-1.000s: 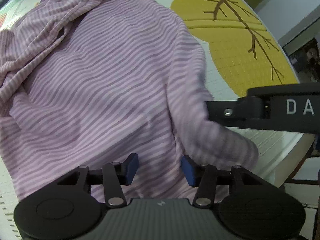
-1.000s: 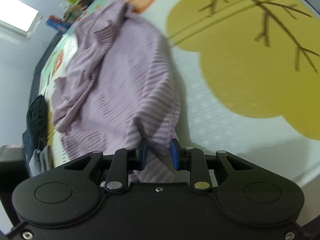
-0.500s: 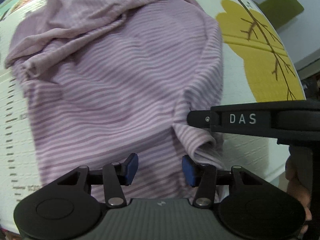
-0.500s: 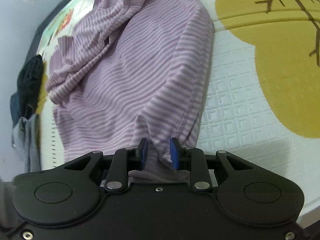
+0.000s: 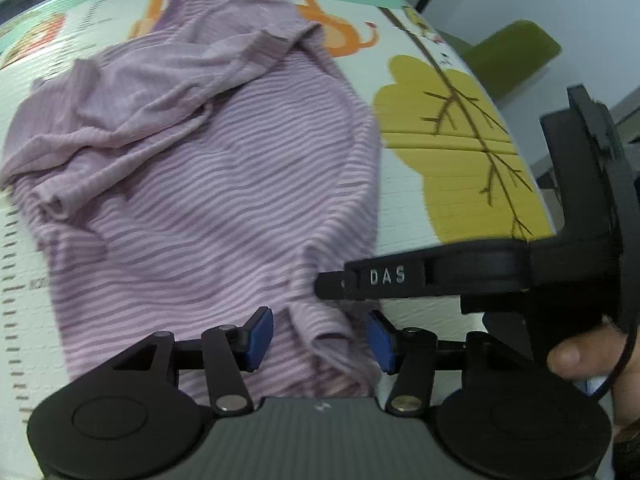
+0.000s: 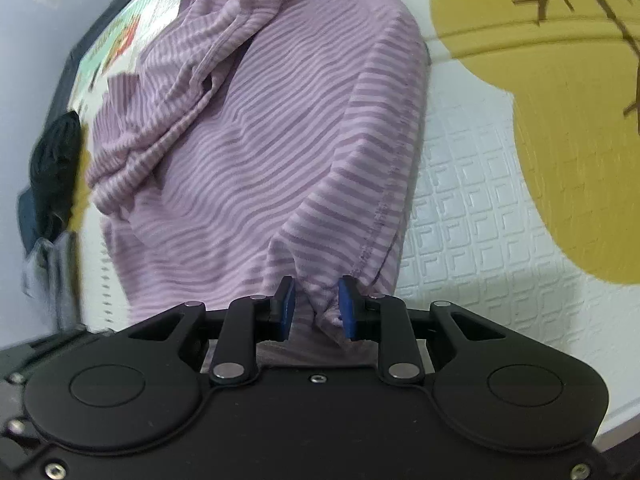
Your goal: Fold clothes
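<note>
A purple striped shirt (image 5: 224, 200) lies crumpled on a printed play mat (image 5: 452, 152), with its sleeves bunched at the far end. My left gripper (image 5: 319, 338) is open and hovers over the near hem, a raised fold of cloth between its blue pads (image 5: 258, 338). From the right, my right gripper (image 5: 324, 285) comes in and pinches that same fold. In the right wrist view the right gripper (image 6: 317, 307) is shut on the hem corner of the shirt (image 6: 256, 152), and the stitched edge runs up from its pads.
A pile of dark clothes (image 6: 54, 168) sits at the mat's left edge. A green chair (image 5: 514, 52) stands beyond the mat's far right side. A person's hand (image 5: 580, 356) holds the right gripper's handle. The mat's near edge (image 6: 600, 412) lies just below the grippers.
Both views have drawn back, so more of the shirt shows. The right gripper still holds the hem and now sits just above the left gripper's open pads.
</note>
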A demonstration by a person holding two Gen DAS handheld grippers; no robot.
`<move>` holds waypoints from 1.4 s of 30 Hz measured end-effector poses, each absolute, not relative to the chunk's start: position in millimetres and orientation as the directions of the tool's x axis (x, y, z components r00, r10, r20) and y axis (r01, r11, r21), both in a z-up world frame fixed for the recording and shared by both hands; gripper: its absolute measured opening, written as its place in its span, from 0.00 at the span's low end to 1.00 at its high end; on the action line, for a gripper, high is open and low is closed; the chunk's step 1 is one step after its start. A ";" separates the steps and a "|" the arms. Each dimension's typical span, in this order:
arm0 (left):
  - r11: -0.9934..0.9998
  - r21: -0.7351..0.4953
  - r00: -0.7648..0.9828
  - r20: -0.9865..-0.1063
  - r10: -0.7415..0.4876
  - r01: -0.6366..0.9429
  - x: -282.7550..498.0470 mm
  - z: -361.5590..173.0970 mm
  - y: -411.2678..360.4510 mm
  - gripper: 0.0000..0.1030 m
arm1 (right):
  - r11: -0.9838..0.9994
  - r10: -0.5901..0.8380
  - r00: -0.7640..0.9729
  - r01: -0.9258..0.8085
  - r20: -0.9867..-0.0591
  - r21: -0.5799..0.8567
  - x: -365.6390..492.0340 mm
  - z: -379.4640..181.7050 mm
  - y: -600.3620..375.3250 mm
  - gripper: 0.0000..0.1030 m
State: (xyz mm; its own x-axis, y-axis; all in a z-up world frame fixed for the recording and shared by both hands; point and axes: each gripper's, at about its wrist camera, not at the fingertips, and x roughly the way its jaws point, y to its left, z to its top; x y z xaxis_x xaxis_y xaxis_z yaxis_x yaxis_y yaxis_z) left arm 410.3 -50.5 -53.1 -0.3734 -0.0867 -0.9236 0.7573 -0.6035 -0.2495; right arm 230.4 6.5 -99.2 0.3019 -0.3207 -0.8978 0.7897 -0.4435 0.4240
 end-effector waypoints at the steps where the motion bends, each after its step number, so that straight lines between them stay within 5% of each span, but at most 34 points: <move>1: -0.606 -0.224 -0.353 -0.930 -0.101 0.763 407.7 -56.3 -50.6 0.54 | -0.448 -0.330 0.302 0.784 -0.894 0.430 227.6 -96.4 8.5 0.23; 12: -0.530 -0.120 -0.205 -0.973 -0.105 0.839 414.6 -95.6 -70.4 0.54 | -0.455 -0.401 0.187 0.809 -0.897 0.372 209.4 -62.3 35.2 0.27; 33: -0.456 -0.173 -0.224 -0.973 -0.060 0.873 448.9 -101.3 -78.9 0.56 | -0.372 -0.308 0.242 0.859 -0.920 0.351 248.4 -85.9 21.6 0.40; 42: -0.468 -0.175 -0.224 -0.973 -0.052 0.866 450.5 -99.5 -77.5 0.59 | -0.419 -0.307 0.240 0.835 -0.921 0.358 239.4 -83.0 27.8 0.13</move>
